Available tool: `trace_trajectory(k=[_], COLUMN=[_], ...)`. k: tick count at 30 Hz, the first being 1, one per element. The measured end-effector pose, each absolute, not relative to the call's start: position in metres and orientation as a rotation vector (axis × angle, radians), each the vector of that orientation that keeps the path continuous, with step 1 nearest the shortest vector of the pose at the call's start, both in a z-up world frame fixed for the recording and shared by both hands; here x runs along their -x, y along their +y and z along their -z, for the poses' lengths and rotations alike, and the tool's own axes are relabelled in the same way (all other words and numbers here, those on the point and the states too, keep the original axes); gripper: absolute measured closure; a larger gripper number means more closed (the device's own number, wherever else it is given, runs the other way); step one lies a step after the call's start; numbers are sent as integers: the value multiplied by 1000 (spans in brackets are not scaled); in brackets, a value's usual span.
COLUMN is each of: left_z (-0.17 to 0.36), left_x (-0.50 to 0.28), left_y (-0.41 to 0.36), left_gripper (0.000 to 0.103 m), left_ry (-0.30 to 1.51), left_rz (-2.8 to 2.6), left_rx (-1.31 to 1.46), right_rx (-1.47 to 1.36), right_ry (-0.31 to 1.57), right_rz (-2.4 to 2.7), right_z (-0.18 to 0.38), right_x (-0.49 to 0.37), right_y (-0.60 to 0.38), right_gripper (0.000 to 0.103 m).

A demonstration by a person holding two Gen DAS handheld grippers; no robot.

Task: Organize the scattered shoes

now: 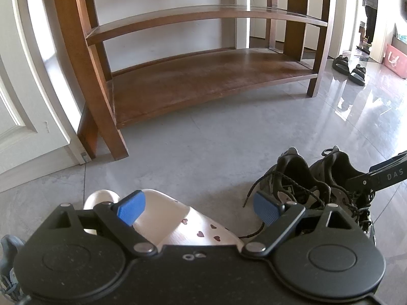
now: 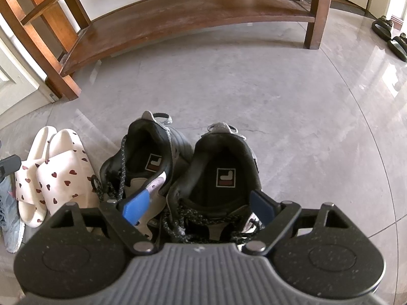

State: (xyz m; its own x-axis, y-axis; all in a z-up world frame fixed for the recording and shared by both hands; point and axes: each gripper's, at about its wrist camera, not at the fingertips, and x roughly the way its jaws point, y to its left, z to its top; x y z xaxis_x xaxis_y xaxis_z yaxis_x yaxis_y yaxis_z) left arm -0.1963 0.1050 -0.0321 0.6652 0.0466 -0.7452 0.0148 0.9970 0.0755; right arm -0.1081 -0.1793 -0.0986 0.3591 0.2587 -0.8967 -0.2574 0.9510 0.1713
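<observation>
A pair of black lace-up sneakers [image 2: 223, 172] stands on the grey floor, heels toward the wooden shoe rack [image 2: 178, 7]. My right gripper [image 2: 199, 207] hangs open just above them. Its fingers straddle the right-hand sneaker's laced front, and the left blue pad [image 2: 136, 207] sits over the gap beside the other sneaker [image 2: 150, 157]. Left of them lie two white slippers with dark hearts [image 2: 63, 167]. My left gripper [image 1: 198, 209] is open over one white slipper [image 1: 178, 218], its pads clear of it. The black sneakers [image 1: 318, 178] show to its right.
The rack's low shelf [image 1: 203, 84] and middle shelf [image 1: 203, 17] hold nothing. A grey-blue sneaker [image 2: 10, 216] lies at the far left. Black sandals [image 1: 351, 68] and a pink bag [image 1: 396, 59] sit by a doorway, where a person [image 1: 370, 12] stands. A white door [image 1: 20, 101] is left.
</observation>
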Motion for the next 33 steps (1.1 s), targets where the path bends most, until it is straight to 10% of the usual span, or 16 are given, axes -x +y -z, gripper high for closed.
trace_trajectory(k=[33], left_z=[34], left_x=[196], left_y=[109], left_gripper=[11], left_ry=[843], left_rz=[-60], left_rx=[-88], right_rx=[23], right_ry=[1160], right_rz=[-331], right_z=[101], right_x=[107], right_y=[-171], right_gripper=[15])
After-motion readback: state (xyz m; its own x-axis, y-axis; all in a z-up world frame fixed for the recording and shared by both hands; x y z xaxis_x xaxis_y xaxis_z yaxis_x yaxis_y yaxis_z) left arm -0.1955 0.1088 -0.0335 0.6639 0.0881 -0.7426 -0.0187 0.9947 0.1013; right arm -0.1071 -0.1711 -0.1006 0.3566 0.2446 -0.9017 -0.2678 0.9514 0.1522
